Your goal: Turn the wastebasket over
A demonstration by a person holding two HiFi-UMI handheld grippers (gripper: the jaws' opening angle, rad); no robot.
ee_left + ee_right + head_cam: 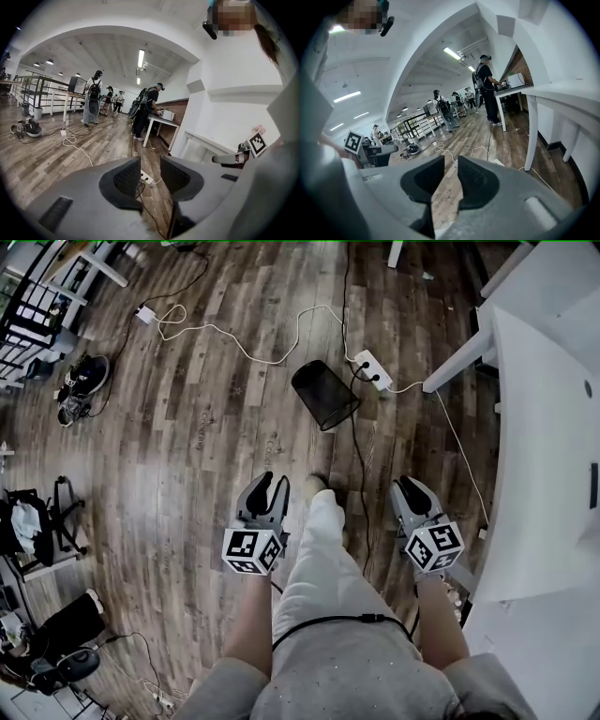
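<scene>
The black mesh wastebasket (325, 395) stands on the wooden floor ahead of me, its wider end uppermost. My left gripper (272, 482) hangs well short of it, to its lower left, with the jaws apart and nothing between them. On the other side of my leg, my right gripper (410, 484) is just as far back and also open and empty. Between the jaws of the left gripper (150, 176), the left gripper view shows only floor and a power strip (145, 177). Bare planks fill the gap of the right gripper (451, 176) in its own view. Neither gripper view shows the basket.
A white power strip (373, 369) with white and black cables lies right beside the basket. A white table (553, 427) and its leg (459, 362) fill the right side. Shoes (80, 385) lie far left. My own leg (319, 531) reaches forward between the grippers. People stand far off.
</scene>
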